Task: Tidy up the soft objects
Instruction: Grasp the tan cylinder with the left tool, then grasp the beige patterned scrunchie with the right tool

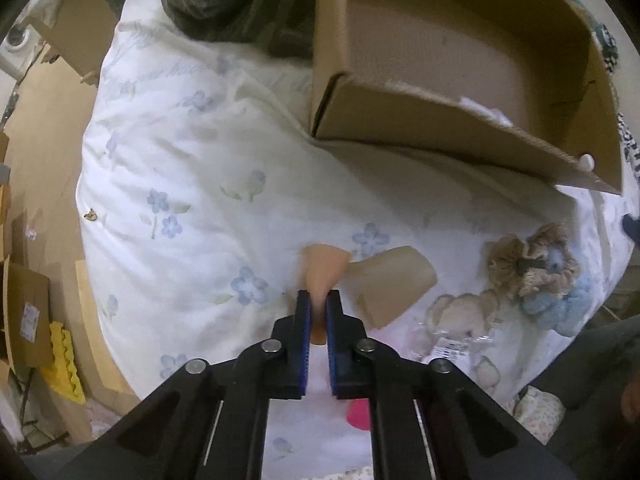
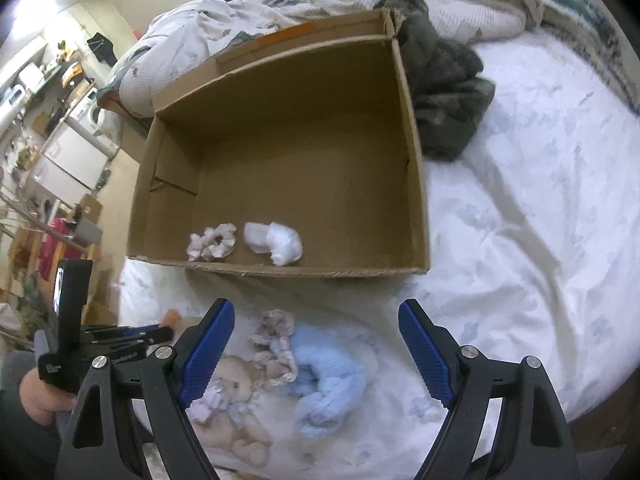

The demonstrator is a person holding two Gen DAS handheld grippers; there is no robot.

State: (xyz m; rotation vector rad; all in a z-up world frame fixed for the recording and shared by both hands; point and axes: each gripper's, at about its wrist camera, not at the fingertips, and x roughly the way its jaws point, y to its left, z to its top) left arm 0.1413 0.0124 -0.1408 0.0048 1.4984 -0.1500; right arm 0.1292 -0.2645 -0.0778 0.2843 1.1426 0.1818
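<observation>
Below, on a white bedsheet printed with pale blue flowers (image 1: pixel 168 184): left gripper (image 1: pixel 318 300) pointing straight down, jaws pinched tight on a small peach-coloured soft sponge piece (image 1: pixel 325 268), squeezed thin between the blue pads. Just beside that, to the right, a beige wedge-shaped foam piece (image 1: pixel 394 280), lying flat on the sheet. Farther right, a tan crocheted scrunchie (image 1: pixel 528 264) touching a fluffy pale blue scrunchie (image 1: pixel 556 304), with a beige plush teddy in a clear wrapper (image 1: pixel 460 316) next to both. Right gripper (image 2: pixel 316 344) hanging above this cluster, jaws spread wide, nothing between the pads, no contact with the blue scrunchie underneath. Beyond, resting on the bed, an open brown cardboard box (image 2: pixel 416 160), holding near its front wall a pale pinkish-white scrunchie (image 2: pixel 210 242) and a white fluffy scrunchie (image 2: pixel 274 242), side by side, close but apart. Behind the box's far right corner, a crumpled dark olive garment (image 2: pixel 448 92). At lower left of the right wrist view, a hand (image 2: pixel 40 400) gripping the left gripper's handle.
</observation>
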